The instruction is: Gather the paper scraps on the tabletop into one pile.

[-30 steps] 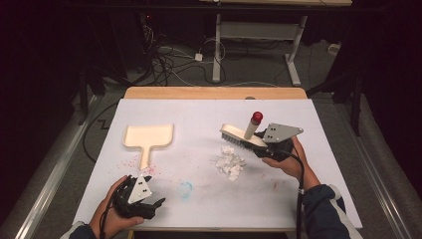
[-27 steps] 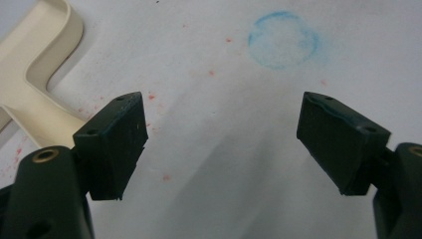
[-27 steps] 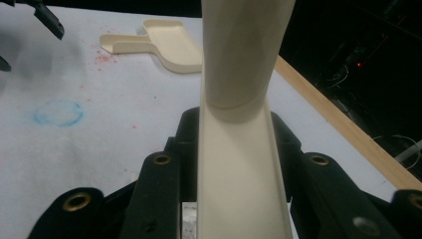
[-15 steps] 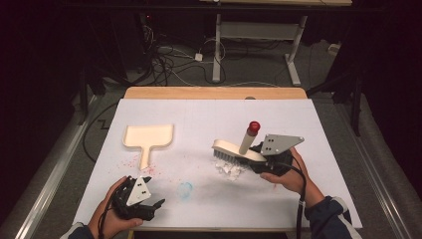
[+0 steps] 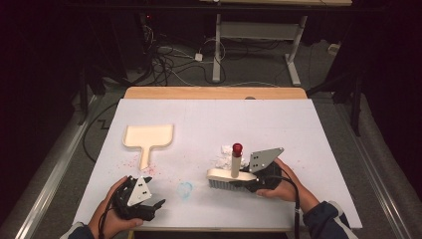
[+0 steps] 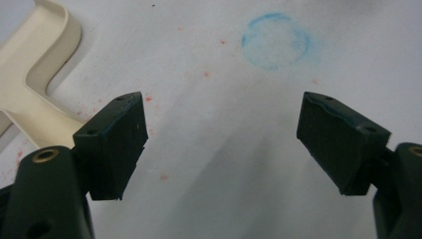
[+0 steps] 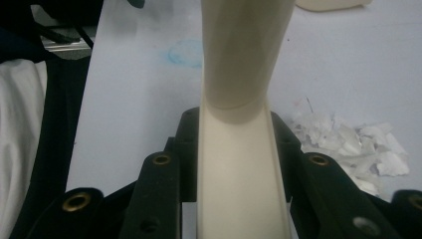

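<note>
The brush, bristles down on the surface beside paper scraps, was clamped by the right gripper; its bristles were hidden in the right gripper view. The left gripper was held with fingers apart, nothing between; the dustpan was cut off at the frame edge.

White table, cream dustpan, paper scraps, brush

This looks like a lab or test room, not a home. A work table covered in plain white sheeting stands on a grey floor, its surroundings dark. Beyond the table's far edge, a tangle of black and white cables lies loose on the floor, and just past those stand the metal legs of an adjustable desk frame.
</note>
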A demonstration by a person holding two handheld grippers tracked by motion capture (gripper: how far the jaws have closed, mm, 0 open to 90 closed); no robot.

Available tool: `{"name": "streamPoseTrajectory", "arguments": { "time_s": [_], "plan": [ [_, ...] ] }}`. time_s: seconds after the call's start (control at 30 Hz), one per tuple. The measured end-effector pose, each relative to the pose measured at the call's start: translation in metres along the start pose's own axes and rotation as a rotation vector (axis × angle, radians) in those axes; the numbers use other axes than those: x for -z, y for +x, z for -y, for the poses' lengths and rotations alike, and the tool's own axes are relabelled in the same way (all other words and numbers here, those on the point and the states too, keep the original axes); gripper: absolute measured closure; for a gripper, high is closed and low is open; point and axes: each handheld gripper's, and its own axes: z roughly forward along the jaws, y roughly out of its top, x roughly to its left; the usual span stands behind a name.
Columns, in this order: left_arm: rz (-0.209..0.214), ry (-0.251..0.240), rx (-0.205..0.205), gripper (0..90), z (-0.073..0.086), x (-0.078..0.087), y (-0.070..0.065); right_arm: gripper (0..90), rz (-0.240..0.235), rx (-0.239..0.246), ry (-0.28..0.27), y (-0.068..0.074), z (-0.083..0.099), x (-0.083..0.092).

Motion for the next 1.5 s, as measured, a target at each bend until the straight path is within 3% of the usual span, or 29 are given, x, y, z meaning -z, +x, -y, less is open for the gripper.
{"name": "streamPoseTrajectory", "arguments": {
  "time_s": [0.13, 0.53, 0.9, 1.2, 1.37, 1.5],
  "plan": [
    [0.003, 0.003, -0.004, 19.5, 0.0, -0.001, -0.001, 67.3, 0.017, -0.016, -0.003, -0.008, 0.001, -0.003],
    [0.014, 0.013, -0.019, 19.5, -0.002, -0.005, -0.003, 67.3, 0.126, -0.065, -0.015, -0.028, 0.001, -0.002],
    [-0.002, 0.001, -0.019, 19.4, -0.002, -0.002, -0.001, 67.3, 0.179, -0.084, -0.092, -0.016, -0.014, 0.02],
    [-0.025, -0.011, 0.018, 19.5, -0.001, 0.003, 0.004, 67.2, 0.256, -0.105, -0.158, -0.004, -0.025, 0.042],
    [-0.061, -0.023, 0.089, 19.5, 0.002, 0.007, 0.013, 67.2, 0.325, -0.117, -0.196, 0.003, -0.028, 0.056],
    [-0.081, -0.02, 0.136, 20.0, 0.006, 0.007, 0.02, 67.2, 0.389, -0.118, -0.193, 0.007, -0.028, 0.065]
  ]
}}
